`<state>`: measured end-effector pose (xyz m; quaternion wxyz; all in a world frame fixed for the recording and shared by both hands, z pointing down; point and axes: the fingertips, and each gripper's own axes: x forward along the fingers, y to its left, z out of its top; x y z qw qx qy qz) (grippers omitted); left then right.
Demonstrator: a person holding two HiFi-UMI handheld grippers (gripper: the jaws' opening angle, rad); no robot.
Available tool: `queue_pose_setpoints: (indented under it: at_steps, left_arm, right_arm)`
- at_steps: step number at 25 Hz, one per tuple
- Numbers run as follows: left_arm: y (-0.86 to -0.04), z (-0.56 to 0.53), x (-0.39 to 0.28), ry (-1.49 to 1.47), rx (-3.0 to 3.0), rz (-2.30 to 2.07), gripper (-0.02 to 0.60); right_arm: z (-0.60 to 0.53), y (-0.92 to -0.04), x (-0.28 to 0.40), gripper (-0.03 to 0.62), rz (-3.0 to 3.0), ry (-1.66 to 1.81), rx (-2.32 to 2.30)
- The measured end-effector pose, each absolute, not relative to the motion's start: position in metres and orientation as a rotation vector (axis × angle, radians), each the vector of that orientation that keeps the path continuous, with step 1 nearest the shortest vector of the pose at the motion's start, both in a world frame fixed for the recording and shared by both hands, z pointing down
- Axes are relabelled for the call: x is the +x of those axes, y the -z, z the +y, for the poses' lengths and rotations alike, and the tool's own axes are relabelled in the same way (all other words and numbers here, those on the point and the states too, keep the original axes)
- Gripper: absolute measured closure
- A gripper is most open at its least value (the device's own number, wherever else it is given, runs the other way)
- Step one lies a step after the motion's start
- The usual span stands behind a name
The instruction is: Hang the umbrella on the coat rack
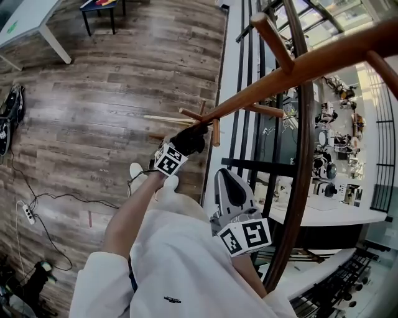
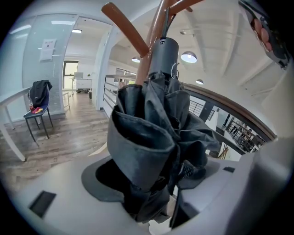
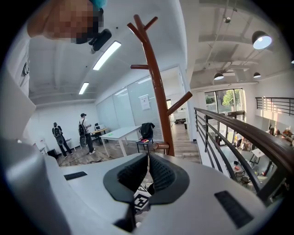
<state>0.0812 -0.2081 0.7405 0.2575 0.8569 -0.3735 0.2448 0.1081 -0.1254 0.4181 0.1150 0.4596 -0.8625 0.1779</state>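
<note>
In the left gripper view, the folded dark grey umbrella (image 2: 151, 133) stands between my left gripper's (image 2: 151, 195) wide-set jaws. Its fabric lies against both pads. Its black handle end (image 2: 164, 51) reaches up to the fork of the brown wooden coat rack (image 2: 156, 27). The head view shows that gripper (image 1: 181, 148) and the umbrella (image 1: 191, 138) right beside the rack's lower pegs (image 1: 214, 131). The rack's pole (image 1: 280, 77) slants up to the right. My right gripper (image 1: 229, 180) hangs lower and nearer, shut with nothing between its pads (image 3: 158, 176), facing the rack (image 3: 158, 96).
A black railing with a wooden handrail (image 1: 305, 155) runs just right of the rack, with a lower floor beyond it. A white table (image 1: 31, 22) and a small chair (image 1: 102, 6) stand far left. Cables and a power strip (image 1: 28, 214) lie on the floor. Two people (image 3: 85, 131) stand far off.
</note>
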Motion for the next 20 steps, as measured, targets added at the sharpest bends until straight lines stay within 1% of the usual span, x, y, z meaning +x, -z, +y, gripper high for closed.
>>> queue_pose_setpoints:
  at_steps: [3, 6, 14, 17, 18, 19, 20]
  left_arm:
    - [-0.737, -0.205, 0.084, -0.635, 2.306, -0.997, 0.282]
    - [-0.731, -0.201, 0.08, -0.63, 2.293, -0.996, 0.273]
    - [-0.699, -0.181, 0.055, -0.579, 2.261, -1.051, 0.273]
    - [-0.684, -0.167, 0.055, -0.572, 2.278, -1.014, 0.275]
    - [-0.678, -0.164, 0.057, -0.56, 2.281, -0.996, 0.279]
    - [-0.673, -0.163, 0.058, -0.55, 2.282, -0.991, 0.297]
    - [-0.667, -0.162, 0.057, -0.543, 2.283, -1.002, 0.343]
  right_arm:
    - [-0.126, -0.417, 0.112, 0.556, -2.529, -0.525, 1.347]
    - [-0.131, -0.417, 0.114, 0.556, -2.54, -0.538, 1.343]
    - [-0.129, -0.418, 0.121, 0.556, -2.564, -0.547, 1.361]
    - [-0.127, -0.415, 0.126, 0.556, -2.565, -0.558, 1.373]
    - [-0.128, -0.414, 0.129, 0.556, -2.569, -0.559, 1.375]
    - [-0.13, -0.413, 0.132, 0.556, -2.575, -0.556, 1.376]
    - [-0.131, -0.411, 0.135, 0.556, -2.579, -0.553, 1.377]
